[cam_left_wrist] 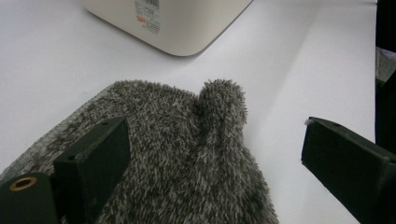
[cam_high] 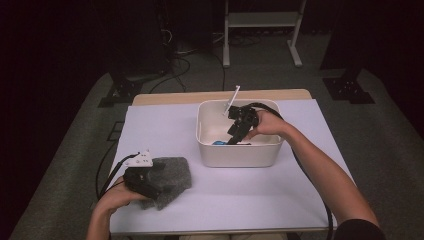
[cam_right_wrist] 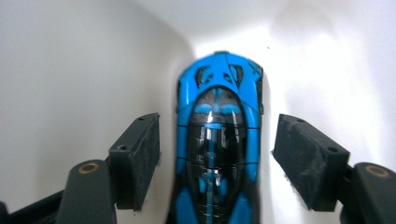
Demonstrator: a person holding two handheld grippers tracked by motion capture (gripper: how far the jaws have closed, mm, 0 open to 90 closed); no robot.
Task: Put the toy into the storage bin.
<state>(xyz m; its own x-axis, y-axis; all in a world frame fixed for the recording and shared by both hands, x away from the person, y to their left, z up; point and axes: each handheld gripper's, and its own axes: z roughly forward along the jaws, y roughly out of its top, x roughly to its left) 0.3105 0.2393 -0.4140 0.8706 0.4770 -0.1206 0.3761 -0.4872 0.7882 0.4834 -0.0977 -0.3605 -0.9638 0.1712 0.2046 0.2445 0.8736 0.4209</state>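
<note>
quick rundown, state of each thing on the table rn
blue toy car: lying in the bin, between the right tongs, not gripped
white bin: upright, open top
grey fuzzy cloth: lying on the table
right tongs: open
left tongs: open over the cloth

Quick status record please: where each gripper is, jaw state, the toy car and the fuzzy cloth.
right gripper: down inside the white bin, jaws open
toy car: blue and black, on the bin floor between the right jaws, gaps on both sides
left gripper: over the grey fuzzy cloth, jaws open
cloth: lying on the table, in front of the bin
</note>
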